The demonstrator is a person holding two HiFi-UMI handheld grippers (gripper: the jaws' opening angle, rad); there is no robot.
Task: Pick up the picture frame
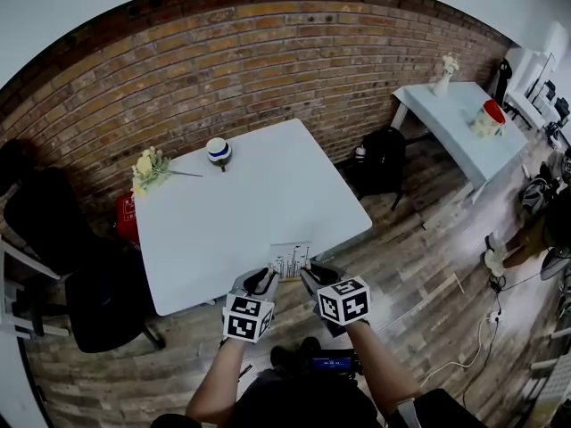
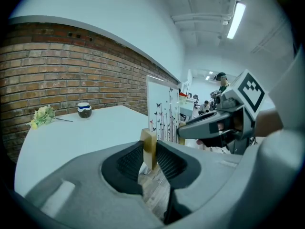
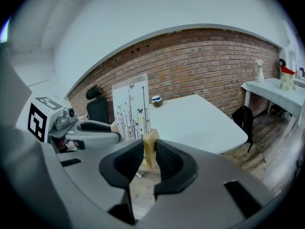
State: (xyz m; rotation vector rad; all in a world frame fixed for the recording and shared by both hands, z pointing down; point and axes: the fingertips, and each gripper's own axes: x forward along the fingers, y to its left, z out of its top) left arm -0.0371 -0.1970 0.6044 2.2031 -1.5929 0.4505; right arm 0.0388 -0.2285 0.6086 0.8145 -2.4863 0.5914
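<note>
- I'm clamping the picture frame (image 1: 290, 259) in my left claw (image 1: 260, 281) and right claw (image 1: 315, 277).
- It's hanging at the tabletop's (image 1: 250, 203) near edge; lifting seems done.

Brick wall (image 1: 268, 61) at back, white above. Wood-plank floor (image 1: 419, 266). White sq. table (image 1: 268, 194) centre, 2nd white table (image 1: 455, 119) far right. Black office chair (image 1: 45, 221) left, black backpack (image 1: 382, 160) btwn tables. Ceiling strip light (image 2: 237, 19) lit.

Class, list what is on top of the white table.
A flower bunch and a small blue-banded pot sit at the table's far side. The picture frame, held by the left gripper and right gripper, hides part of its near edge.
</note>
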